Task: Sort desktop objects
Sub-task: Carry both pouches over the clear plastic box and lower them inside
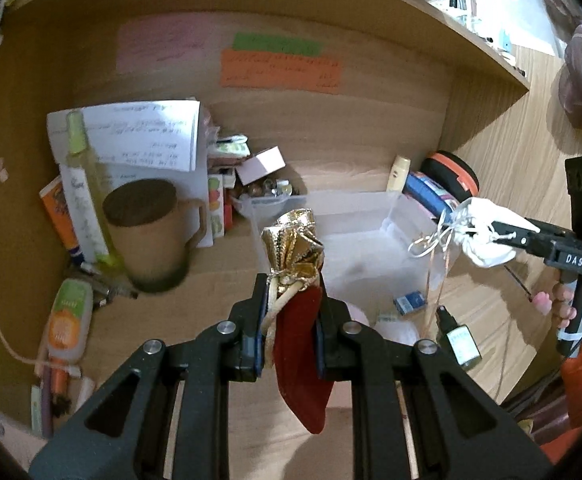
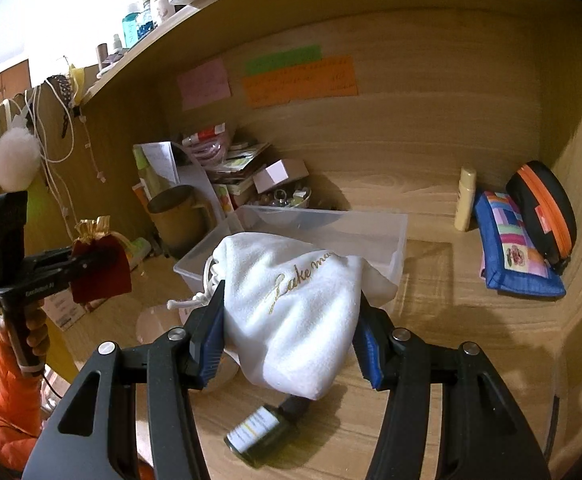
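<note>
I am clamping the red pouch in the left gripper and the white bag in the right gripper, both raised; the clear bin at 12 o'clock is likely their destination.

The left gripper pinches a red velvet pouch with a gold top, lifted above the wooden desk. Just behind it sits a clear plastic bin. Off right, the right gripper clamps a white drawstring bag
</note>
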